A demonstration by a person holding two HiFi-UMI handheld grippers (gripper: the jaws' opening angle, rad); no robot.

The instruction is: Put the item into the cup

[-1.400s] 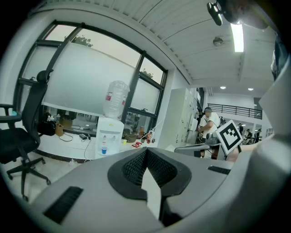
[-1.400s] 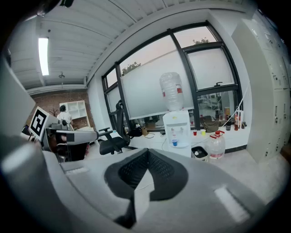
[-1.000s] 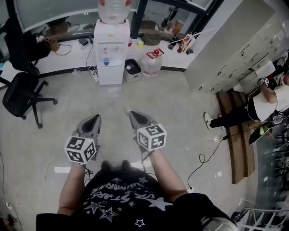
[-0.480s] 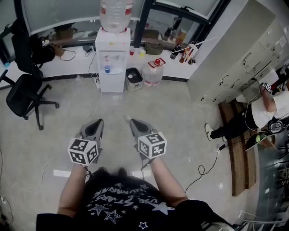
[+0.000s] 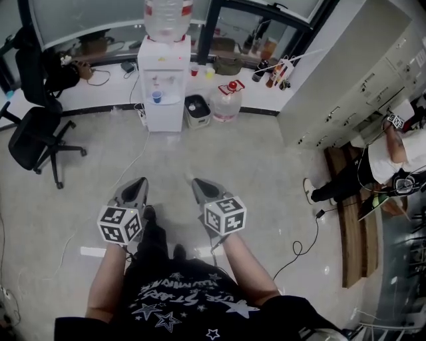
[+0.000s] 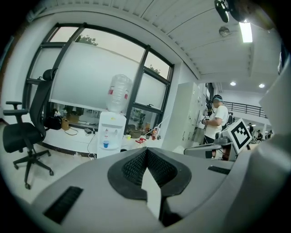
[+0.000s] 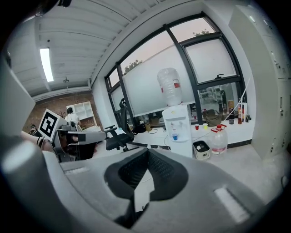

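Above grey floor (image 5: 253,153): left gripper (image 5: 141,181), right gripper (image 5: 197,182) side by side, apart. Both jaw pairs pressed together at tips, nothing between. Small blue cup (image 5: 156,97) well ahead, in water dispenser (image 5: 163,116) niche. Item itself: cannot tell.

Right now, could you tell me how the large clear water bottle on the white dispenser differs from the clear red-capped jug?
The large clear water bottle sits neck down atop the white dispenser; the clear red-capped jug stands upright on the floor. The bottle looks bigger than the jug. Both are clear.
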